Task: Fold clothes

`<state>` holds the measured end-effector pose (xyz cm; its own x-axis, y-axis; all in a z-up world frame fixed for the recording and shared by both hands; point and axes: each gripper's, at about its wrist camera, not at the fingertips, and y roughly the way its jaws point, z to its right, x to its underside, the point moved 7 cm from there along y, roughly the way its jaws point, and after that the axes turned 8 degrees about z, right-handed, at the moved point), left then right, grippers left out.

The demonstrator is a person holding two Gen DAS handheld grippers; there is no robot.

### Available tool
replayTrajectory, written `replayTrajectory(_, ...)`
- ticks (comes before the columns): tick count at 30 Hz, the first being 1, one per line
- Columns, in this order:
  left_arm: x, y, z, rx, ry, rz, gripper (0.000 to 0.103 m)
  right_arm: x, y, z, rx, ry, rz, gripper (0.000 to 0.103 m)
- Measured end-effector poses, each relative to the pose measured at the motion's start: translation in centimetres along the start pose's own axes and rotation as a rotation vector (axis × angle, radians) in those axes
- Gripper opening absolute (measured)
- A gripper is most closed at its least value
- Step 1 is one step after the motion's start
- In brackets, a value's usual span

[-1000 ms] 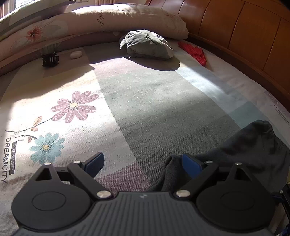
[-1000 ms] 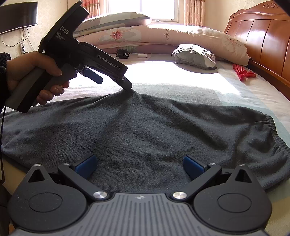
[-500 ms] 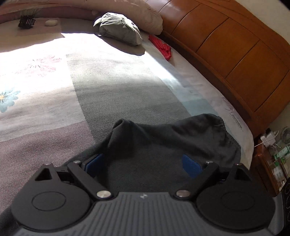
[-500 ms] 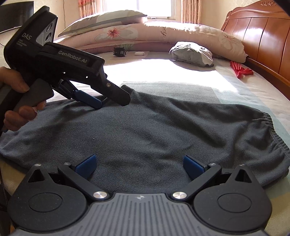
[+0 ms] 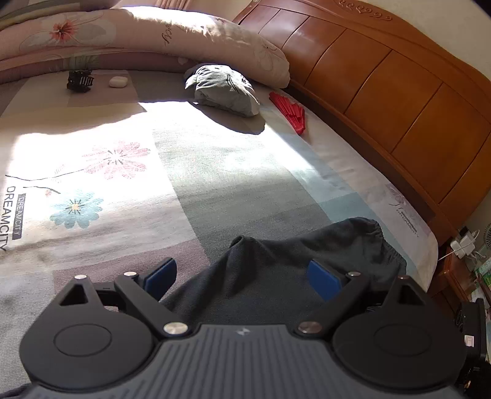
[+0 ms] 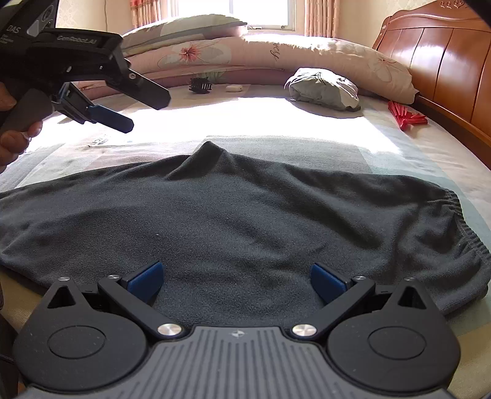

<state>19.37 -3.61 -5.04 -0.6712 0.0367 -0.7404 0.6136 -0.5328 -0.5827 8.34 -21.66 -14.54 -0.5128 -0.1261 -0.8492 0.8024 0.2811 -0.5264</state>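
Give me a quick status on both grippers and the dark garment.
Left gripper open, raised clear of the cloth. Right gripper open, low over the near edge. Dark grey garment spread flat on the bed, small peak at far edge. Nothing in the way.

I'm in a home bedroom: wooden headboard [image 5: 383, 92], floral bedsheet [image 5: 92, 172], pillows [image 6: 214, 46], curtained window [image 6: 260, 13]
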Motion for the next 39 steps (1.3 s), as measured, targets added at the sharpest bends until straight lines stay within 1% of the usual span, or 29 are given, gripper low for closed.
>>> replayTrajectory(3, 1.0, -2.8, 0.0, -0.034, 0.030, -0.015, 0.093, 0.0, 0.1, 0.0, 0.001, 0.000, -0.005, 0.103)
replayTrajectory(6, 2.9, -4.9, 0.2, -0.061, 0.061, -0.015, 0.093, -0.1, 0.2, 0.0, 0.004, -0.002, -0.010, 0.103)
replayTrajectory(9, 5.8, -5.7, 0.4, -0.117, 0.099, -0.014, 0.093, -0.1, 0.2, 0.0, 0.013, -0.003, -0.014, 0.103)
replayTrajectory(12, 9.1, -5.5, 0.5, -0.177, 0.134, -0.020, 0.093, -0.1, 0.3, -0.1, 0.019, 0.002, -0.018, 0.103)
replayTrajectory(13, 10.0, -5.4, 0.6, -0.183, 0.132, -0.025, 0.093, -0.1, 0.2, -0.1, 0.020, 0.002, -0.019, 0.103)
replayTrajectory(16, 13.0, -5.1, 1.1, -0.137, 0.090, -0.059, 0.093, 0.0, 0.2, -0.1, 0.024, 0.006, -0.023, 0.103)
replayTrajectory(17, 13.8, -5.1, 1.1, -0.119, 0.057, -0.070, 0.093, 0.0, 0.2, -0.1, 0.025, 0.007, -0.023, 0.103)
replayTrajectory(18, 14.2, -5.3, 1.1, -0.114, 0.049, -0.070, 0.094, 0.0, 0.2, -0.1, 0.027, 0.009, -0.024, 0.103)
replayTrajectory(21, 14.5, -6.0, 1.2, -0.110, 0.049, -0.085, 0.094, 0.1, 0.1, -0.1, 0.033, 0.014, -0.014, 0.103)
replayTrajectory(25, 13.4, -6.5, 0.6, -0.126, 0.020, -0.048, 0.094, 0.2, 0.0, -0.1, 0.034, 0.016, 0.002, 0.103)
replayTrajectory(27, 13.8, -5.9, 0.3, -0.104, -0.015, -0.061, 0.095, 0.2, 0.1, -0.1, 0.034, 0.016, 0.002, 0.103)
replayTrajectory(28, 14.1, -5.7, 0.2, -0.088, -0.025, -0.063, 0.101, 0.2, 0.1, -0.1, 0.033, 0.015, 0.002, 0.103)
replayTrajectory(30, 14.2, -5.7, 0.3, -0.064, -0.039, -0.067, 0.102, 0.2, 0.0, -0.1, 0.033, 0.013, 0.008, 0.103)
replayTrajectory(32, 13.8, -6.3, 0.1, -0.070, -0.056, -0.058, 0.102, 0.3, 0.0, -0.1, 0.031, 0.014, 0.012, 0.103)
replayTrajectory(36, 13.0, -7.7, -0.9, -0.129, -0.047, -0.011, 0.102, 0.2, 0.1, -0.1, 0.032, 0.013, 0.005, 0.103)
replayTrajectory(38, 13.7, -7.8, -2.0, -0.129, -0.087, -0.042, 0.102, 0.2, 0.1, -0.1, 0.033, 0.012, 0.006, 0.103)
replayTrajectory(39, 14.3, -7.8, -2.6, -0.114, -0.117, -0.064, 0.102, 0.2, 0.1, -0.1, 0.034, 0.012, 0.006, 0.103)
